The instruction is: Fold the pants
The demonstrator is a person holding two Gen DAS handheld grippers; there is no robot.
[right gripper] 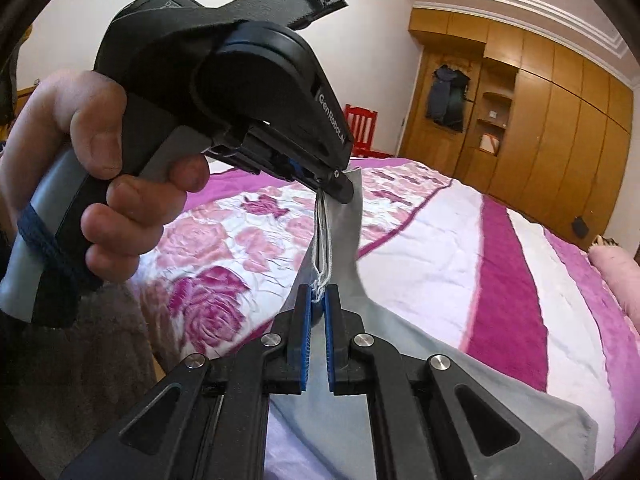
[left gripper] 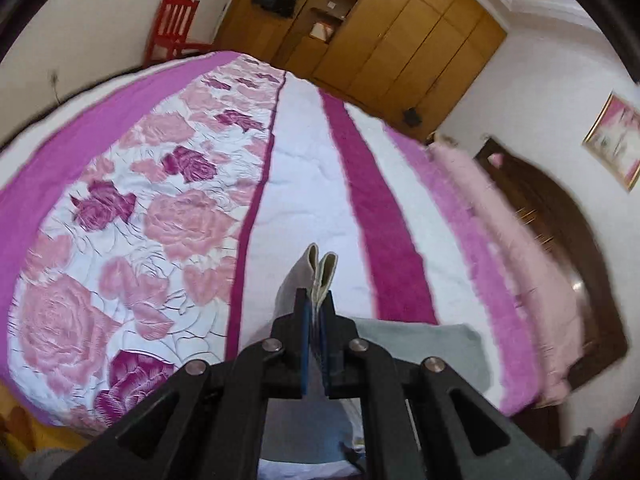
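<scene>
The only readable text is the white lettering "GenRobot.AI" printed along the side of the black plastic body of the left gripper point(right gripper: 336, 190), seen in the right wrist view; no other text is legible.

Open bedspread point(left gripper: 304, 184) ahead lies bare; pink pillows point(left gripper: 500, 208) line its right edge.

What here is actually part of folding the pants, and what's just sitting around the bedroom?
Part of the job:
- grey pants
- left gripper, clamped on the fabric
- right gripper, clamped on the fabric
- bedspread, the work surface

Just there:
- red chair
- wardrobe
- framed picture
</scene>
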